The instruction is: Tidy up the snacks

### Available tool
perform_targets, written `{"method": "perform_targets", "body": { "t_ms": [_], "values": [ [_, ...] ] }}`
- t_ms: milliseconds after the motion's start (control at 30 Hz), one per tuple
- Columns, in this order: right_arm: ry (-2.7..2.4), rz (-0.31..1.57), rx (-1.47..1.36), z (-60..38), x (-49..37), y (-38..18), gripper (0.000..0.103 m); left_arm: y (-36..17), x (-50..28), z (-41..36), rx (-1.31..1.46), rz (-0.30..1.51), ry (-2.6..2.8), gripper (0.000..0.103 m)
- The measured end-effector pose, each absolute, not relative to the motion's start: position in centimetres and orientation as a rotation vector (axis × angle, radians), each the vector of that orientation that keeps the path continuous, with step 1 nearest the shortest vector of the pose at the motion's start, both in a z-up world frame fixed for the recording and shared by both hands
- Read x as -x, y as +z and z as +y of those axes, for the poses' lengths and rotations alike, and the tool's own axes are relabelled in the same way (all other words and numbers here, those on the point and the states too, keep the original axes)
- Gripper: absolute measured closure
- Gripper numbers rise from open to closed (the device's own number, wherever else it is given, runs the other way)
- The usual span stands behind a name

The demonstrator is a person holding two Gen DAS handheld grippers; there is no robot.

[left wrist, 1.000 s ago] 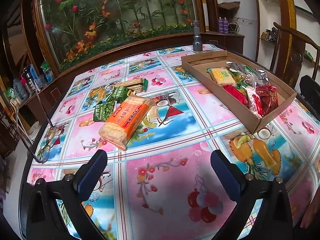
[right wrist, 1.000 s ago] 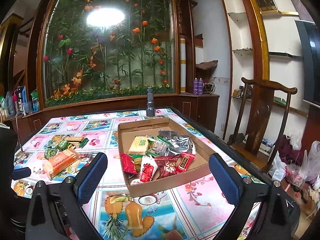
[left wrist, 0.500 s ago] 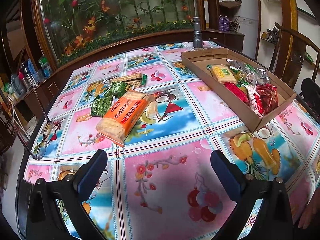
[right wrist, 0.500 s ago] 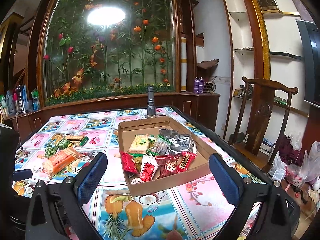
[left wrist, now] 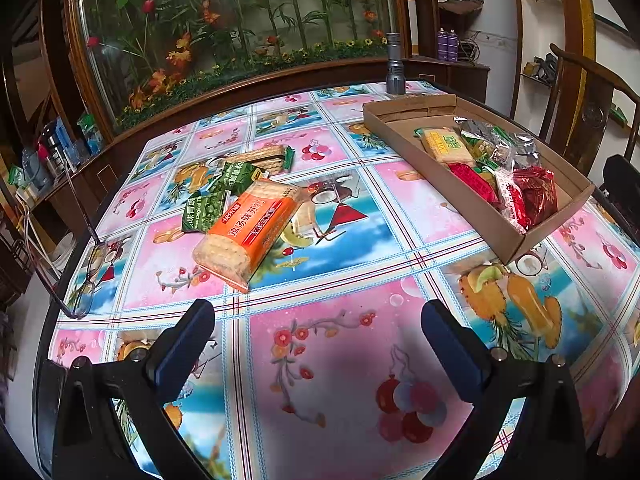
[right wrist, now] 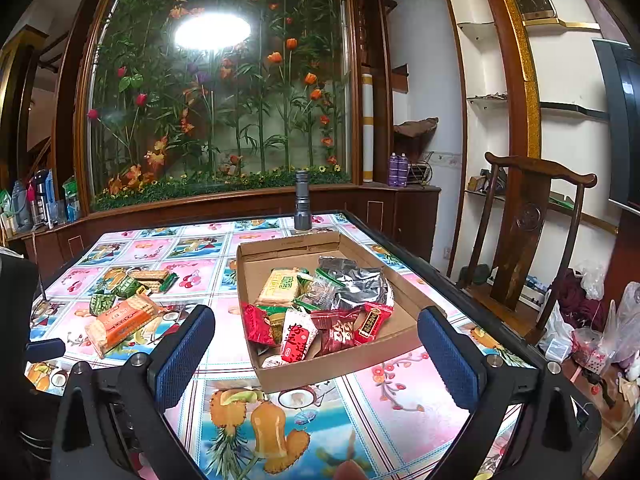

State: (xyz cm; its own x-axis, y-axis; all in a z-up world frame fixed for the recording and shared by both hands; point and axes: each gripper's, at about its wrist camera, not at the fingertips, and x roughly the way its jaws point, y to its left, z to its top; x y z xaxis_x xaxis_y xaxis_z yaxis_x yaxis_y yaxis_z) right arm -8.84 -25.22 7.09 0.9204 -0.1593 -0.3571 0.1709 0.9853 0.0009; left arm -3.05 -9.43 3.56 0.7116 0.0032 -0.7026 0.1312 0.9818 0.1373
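The large orange cracker pack (left wrist: 251,236) on the table carries white Chinese characters along its face that read 鸡汤味苏打, with a smaller dark strip of characters beside them that is too small to read. The green snack packets (left wrist: 218,196) just behind it show white Chinese print, of which 青豌 can be made out on the nearer one, and a yellow label on the farther one is not legible. In the cardboard box (right wrist: 400,336), the yellow biscuit pack (right wrist: 280,286) has green lettering, and the red-and-white packet (right wrist: 298,338) and the red packets (right wrist: 370,322) bear Chinese characters, but all of these are too blurred to read.
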Motion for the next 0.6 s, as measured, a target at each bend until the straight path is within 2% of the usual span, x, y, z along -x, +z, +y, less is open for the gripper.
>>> {"method": "perform_targets", "body": {
  "t_ms": [600],
  "values": [
    [-0.167,0.37,-0.033,-24.98,8.72,6.92,0.001,3.61,3.41,-9.51,-0.213,0.783,-0.042,0.0]
  ]
}}
